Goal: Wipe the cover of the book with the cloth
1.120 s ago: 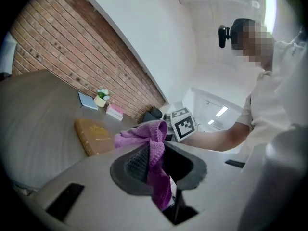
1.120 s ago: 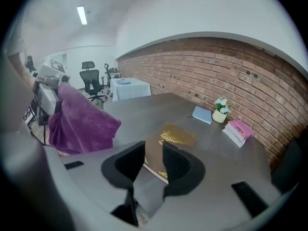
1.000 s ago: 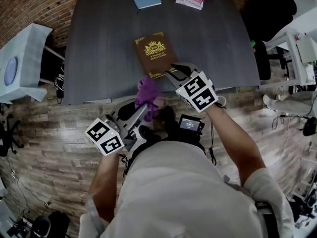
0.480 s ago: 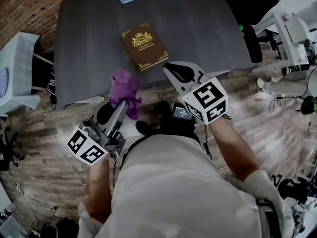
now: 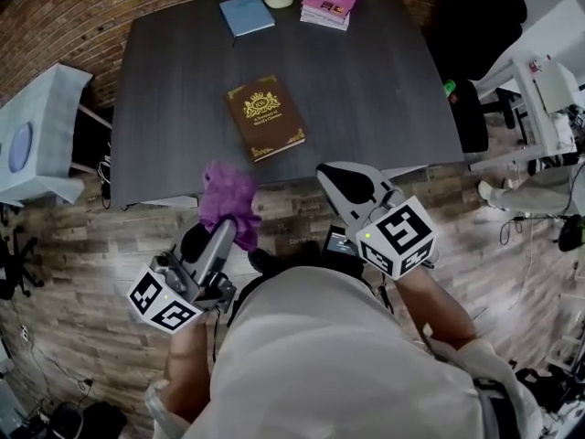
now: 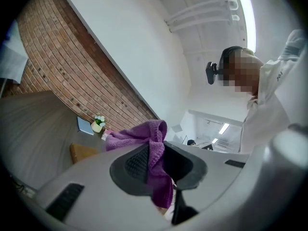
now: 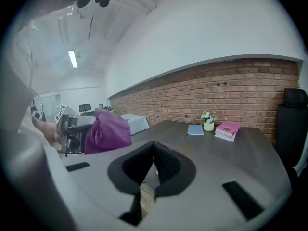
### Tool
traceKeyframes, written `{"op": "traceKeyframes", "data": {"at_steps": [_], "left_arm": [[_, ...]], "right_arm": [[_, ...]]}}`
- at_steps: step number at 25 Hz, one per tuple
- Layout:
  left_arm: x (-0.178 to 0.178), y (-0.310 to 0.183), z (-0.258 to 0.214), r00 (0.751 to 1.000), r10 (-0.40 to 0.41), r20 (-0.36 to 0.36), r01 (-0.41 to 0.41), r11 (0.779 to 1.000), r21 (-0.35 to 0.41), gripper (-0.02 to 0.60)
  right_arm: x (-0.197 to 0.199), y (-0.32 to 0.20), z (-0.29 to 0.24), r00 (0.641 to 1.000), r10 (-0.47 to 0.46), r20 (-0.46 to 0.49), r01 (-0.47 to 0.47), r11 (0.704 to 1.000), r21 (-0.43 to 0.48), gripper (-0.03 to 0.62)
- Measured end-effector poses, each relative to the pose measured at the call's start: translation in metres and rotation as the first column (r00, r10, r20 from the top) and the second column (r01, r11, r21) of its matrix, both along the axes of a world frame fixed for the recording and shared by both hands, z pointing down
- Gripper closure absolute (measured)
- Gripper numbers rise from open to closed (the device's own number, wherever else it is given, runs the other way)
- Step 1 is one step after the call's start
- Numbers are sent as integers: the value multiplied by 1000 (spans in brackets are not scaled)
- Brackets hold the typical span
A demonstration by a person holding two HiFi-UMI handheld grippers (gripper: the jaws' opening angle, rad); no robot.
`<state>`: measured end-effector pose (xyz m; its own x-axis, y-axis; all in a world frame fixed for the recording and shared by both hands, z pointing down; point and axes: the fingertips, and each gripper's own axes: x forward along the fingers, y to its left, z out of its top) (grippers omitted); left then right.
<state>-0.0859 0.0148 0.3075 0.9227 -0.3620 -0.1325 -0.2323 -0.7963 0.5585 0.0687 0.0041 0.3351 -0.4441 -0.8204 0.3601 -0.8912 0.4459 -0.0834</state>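
Only the left claw [image 5: 222,233] grips cloth [image 5: 227,195]

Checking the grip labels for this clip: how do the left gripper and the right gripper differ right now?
The left gripper is clamped on the purple cloth; the right gripper holds nothing. The left gripper's jaws are parted by the fabric; the right gripper's jaws have just been closing and meet pad to pad. Shared: both hang short of the brown book, not touching it.
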Motion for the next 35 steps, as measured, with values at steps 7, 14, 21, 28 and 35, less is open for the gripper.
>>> {"op": "traceKeyframes", "data": {"at_steps": [7,14,21,28,35], "left_arm": [[37,28,1,997,-73,1,73,997,-24,509],[54,55,3,990,-138,15,139,989,-45,509],[60,57,-15,996,-81,21,82,997,-4,509],[37,45,-28,999,-38,40,37,999,21,508],[16,39,-27,999,-22,30,21,999,32,508]], "right_arm": [[36,25,1,998,-67,4,67,998,-20,580],[49,46,6,990,-136,44,138,989,-46,580],[58,49,-8,994,-96,58,97,995,-21,580],[50,36,-16,996,-3,84,4,1000,-13,582],[31,29,-17,996,35,83,-35,999,4,582]]}}
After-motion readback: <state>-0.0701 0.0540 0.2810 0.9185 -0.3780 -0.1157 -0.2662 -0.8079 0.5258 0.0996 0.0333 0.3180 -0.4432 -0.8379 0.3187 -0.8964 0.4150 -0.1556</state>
